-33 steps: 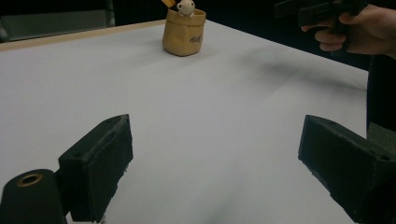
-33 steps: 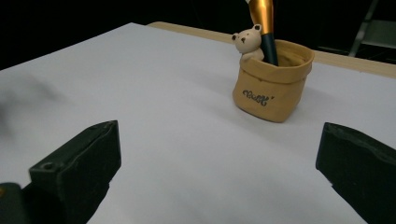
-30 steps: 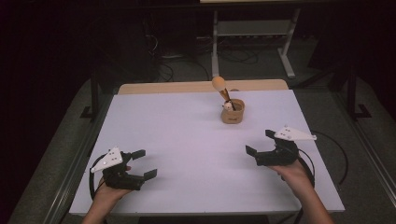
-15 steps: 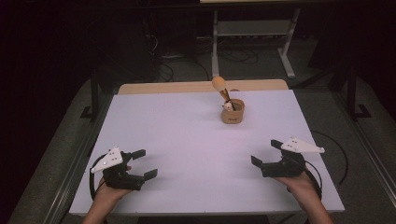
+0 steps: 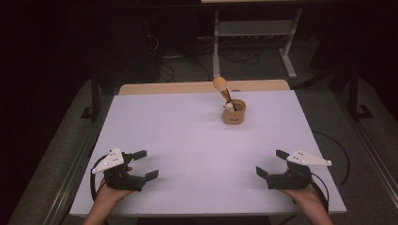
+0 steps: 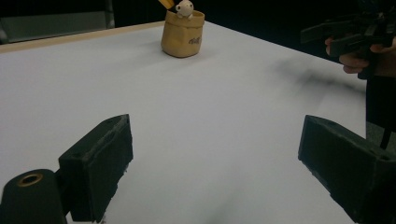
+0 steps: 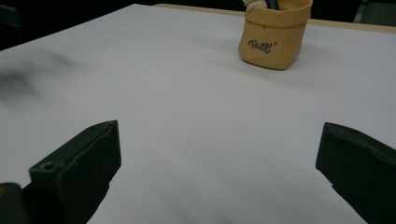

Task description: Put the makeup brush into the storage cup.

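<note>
Tan pouch (image 5: pixel 233 111) sitting far right-centre on the bench (image 5: pixel 187 140), wooden spoon (image 5: pixel 220 86) sticking out. Looking soft, light, tippy; taking it low on the wall seems best. Left tongs (image 5: pixel 141 165) and right tongs (image 5: pixel 270 163) both resting near, gaping empty.

Dark cursive lettering on the front of the tan pouch (image 7: pixel 274 35), too small and scrawled to read
</note>
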Demonstrator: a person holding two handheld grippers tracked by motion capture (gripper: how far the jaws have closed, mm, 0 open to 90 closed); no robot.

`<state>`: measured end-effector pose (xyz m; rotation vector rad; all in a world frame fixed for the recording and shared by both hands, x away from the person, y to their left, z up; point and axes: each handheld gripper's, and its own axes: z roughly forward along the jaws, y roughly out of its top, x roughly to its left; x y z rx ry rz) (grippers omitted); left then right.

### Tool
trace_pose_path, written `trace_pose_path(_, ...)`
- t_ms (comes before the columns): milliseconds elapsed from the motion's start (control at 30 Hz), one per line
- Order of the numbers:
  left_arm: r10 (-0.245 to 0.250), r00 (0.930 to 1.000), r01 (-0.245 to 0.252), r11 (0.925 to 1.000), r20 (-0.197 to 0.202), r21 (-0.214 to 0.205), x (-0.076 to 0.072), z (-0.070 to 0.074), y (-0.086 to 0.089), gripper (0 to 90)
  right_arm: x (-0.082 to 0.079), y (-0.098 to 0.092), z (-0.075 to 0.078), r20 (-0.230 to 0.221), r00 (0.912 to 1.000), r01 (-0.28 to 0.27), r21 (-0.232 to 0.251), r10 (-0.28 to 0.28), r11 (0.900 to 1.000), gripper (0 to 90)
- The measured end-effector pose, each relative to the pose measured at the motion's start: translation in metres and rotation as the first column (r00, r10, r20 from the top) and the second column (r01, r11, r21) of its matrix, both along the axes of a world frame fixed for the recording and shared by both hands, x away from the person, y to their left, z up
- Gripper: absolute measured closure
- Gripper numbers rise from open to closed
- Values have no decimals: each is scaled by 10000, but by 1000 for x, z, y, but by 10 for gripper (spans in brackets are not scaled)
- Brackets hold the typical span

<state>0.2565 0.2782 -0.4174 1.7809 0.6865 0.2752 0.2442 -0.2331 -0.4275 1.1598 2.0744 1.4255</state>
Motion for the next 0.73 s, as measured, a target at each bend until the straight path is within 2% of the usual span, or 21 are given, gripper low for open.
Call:
trace_pose_path(300,-12,10000,11,10000,8,98,1,-1,1,97,2,4,-4,-100,9995,-297,-225,295,9993,0)
trace_pose_path(733,-23,10000,24,9998,-41,205,2,-2,0,97,2,4,-2,-6,9997,-258,-202,258,9995,0)
